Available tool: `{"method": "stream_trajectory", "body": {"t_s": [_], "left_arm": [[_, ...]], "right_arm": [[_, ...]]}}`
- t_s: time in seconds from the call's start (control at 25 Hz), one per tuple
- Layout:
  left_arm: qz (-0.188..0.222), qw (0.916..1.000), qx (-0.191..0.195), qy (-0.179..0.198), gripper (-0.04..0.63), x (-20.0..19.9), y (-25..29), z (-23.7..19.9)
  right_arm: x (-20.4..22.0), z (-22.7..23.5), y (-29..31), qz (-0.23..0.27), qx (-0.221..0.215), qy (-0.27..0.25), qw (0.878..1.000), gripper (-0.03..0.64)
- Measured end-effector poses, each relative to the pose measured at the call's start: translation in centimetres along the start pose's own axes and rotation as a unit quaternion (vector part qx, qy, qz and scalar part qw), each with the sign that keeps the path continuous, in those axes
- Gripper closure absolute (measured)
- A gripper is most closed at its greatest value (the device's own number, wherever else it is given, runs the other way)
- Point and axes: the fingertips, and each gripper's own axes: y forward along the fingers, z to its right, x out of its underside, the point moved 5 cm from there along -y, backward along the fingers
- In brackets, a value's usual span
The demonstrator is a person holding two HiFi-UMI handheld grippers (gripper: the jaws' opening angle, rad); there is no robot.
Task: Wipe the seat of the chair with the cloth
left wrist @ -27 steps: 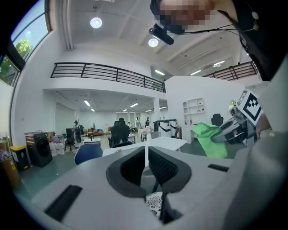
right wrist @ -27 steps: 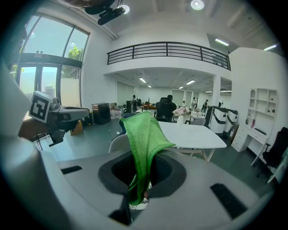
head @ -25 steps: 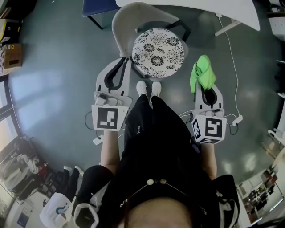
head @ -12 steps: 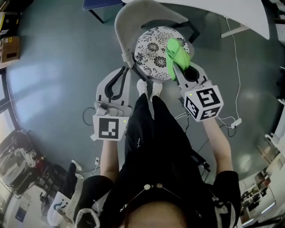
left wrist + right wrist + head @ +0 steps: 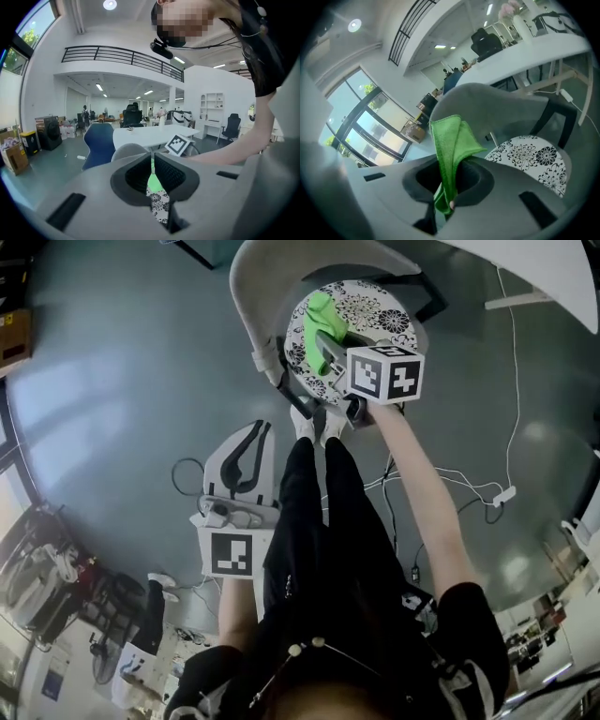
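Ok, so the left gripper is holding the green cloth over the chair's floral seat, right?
Not the left. The right gripper has its jaws shut on the green cloth over the chair's floral seat. The right gripper view shows it.

Floor (image 5: 122,381): grey-blue, glossy; everything listed below stands or lies on it.
Chair (image 5: 281,268): pale grey shell, standing on the floor straight ahead of you.
Seat (image 5: 394,320): round, white with black flower print.
On the seat: green cloth (image 5: 319,320), over its left part (whether it presses on the seat cannot be told).
Shoes (image 5: 314,423): white, yours, on the floor just beside the seat's near edge.
Cable (image 5: 506,494): white, loose on the floor to your right, ending in a small block.
Cardboard box (image 5: 11,334): on the floor at the far left.
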Motion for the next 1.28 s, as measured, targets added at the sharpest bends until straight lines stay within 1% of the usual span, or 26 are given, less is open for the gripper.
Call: {"method": "stream_trajectory", "body": {"t_s": [0.2, 0.32, 0.52, 0.68, 0.8, 0.96, 1.28], "left_arm": [[-0.024, 0.9996, 0.005, -0.016, 0.569, 3.6, 1.0, -0.1], [-0.046, 0.9988, 0.006, -0.018, 0.571, 5.8, 1.2, -0.4], [-0.074, 0.9968, 0.005, -0.03, 0.571, 8.7, 1.3, -0.7], [-0.087, 0.9955, 0.008, -0.037, 0.57, 9.8, 1.0, -0.7], [-0.091, 0.9952, 0.009, -0.036, 0.571, 10.0, 1.0, -0.7], [-0.088, 0.9954, 0.008, -0.037, 0.571, 9.8, 0.9, -0.9], [-0.082, 0.9959, 0.018, -0.033, 0.571, 9.5, 1.4, -0.7]], "right_arm": [[1.5, 4.9, 8.1, -0.041, 0.0, 0.056, 0.998, 0.571], [2.9, 7.5, 11.8, -0.067, 0.005, 0.069, 0.995, 0.571], [5.9, 12.0, 15.8, -0.092, 0.034, 0.092, 0.991, 0.571], [7.0, 13.2, 18.0, -0.09, 0.022, 0.111, 0.989, 0.571], [6.8, 13.8, 18.7, -0.087, 0.022, 0.111, 0.99, 0.571], [6.0, 14.8, 17.9, -0.09, 0.046, 0.093, 0.991, 0.571], [5.3, 18.7, 14.5, -0.085, 0.091, 0.096, 0.988, 0.571]]}}
